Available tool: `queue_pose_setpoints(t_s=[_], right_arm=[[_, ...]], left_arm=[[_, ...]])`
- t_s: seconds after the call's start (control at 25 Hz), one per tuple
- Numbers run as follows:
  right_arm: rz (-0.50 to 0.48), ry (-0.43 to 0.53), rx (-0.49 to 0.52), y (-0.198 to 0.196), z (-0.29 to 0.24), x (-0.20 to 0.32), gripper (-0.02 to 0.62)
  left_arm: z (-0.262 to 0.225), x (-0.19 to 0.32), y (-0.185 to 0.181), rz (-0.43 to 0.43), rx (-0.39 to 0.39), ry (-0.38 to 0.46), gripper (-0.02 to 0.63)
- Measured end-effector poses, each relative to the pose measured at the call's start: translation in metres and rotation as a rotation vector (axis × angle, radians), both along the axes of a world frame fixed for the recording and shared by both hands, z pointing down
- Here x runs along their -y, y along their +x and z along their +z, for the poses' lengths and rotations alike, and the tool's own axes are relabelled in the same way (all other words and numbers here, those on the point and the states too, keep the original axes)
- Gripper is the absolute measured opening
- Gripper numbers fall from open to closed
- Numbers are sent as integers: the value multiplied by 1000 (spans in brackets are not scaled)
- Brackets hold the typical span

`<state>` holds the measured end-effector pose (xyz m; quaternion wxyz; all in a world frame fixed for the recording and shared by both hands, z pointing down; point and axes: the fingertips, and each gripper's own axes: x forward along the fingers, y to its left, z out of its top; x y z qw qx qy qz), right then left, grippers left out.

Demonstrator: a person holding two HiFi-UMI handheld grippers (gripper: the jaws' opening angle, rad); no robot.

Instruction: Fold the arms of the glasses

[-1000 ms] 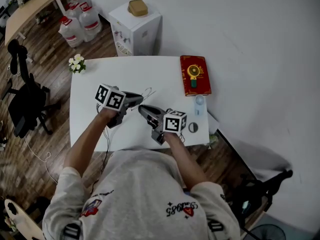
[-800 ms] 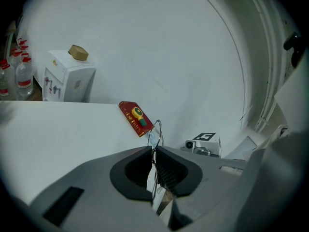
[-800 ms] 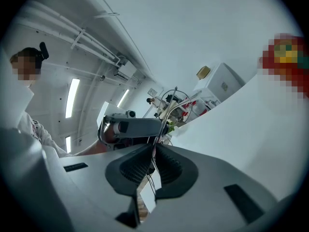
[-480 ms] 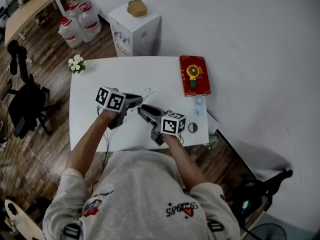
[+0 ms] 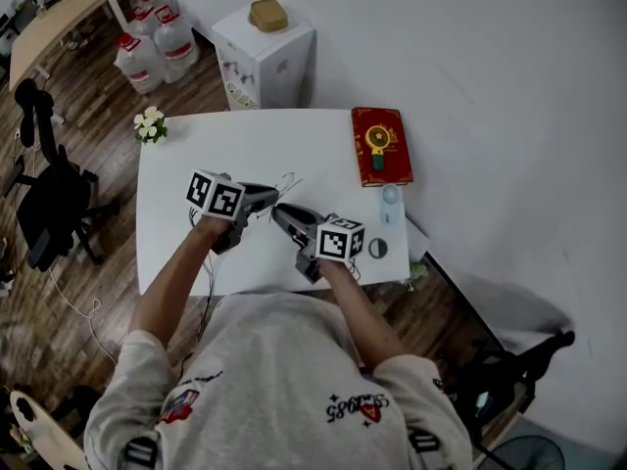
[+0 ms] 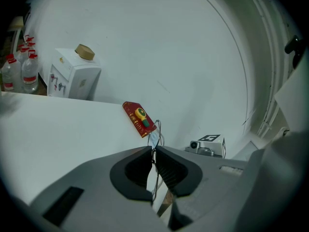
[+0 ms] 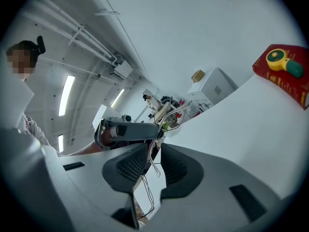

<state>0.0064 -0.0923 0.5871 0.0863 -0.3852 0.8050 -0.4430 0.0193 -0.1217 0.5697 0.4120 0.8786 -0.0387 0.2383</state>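
Left gripper view: left gripper [image 6: 153, 150] clenched on glasses [image 6: 157, 129]; right gripper [image 7: 155, 150] just closing, loose around one arm [image 7: 153, 162]; fold unfinished.

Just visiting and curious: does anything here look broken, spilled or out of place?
Nothing stands out. The left gripper is shut on the wire glasses above the table; the right gripper has one arm between its jaws, which have just been closing.
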Motion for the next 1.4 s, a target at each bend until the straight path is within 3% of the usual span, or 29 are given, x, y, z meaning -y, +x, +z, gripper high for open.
queue_pose_setpoints(t_s=[0.12, 0.44, 0.56, 0.8, 1.08, 1.24, 1.4], right_arm=[[45, 29, -64, 13, -3, 2, 65], [179, 33, -395, 69, 9, 11, 8], [234, 131, -527, 83, -6, 15, 2], [328, 376, -726, 100, -68, 26, 2], [373, 506, -791, 104, -113, 29, 2], [386, 501, -772, 104, -118, 28, 2], [368, 434, -764, 102, -98, 25, 1]], left_arm=[[9, 10, -13, -53, 27, 33, 25], [32, 44, -63, -270, 111, 100, 25], [31, 53, -79, -320, 122, 110, 25], [-2, 70, -95, -405, 69, 161, 25], [-23, 73, -101, -413, 43, 214, 25], [-26, 70, -100, -411, 42, 222, 25], [-22, 67, -98, -403, 47, 209, 25]])
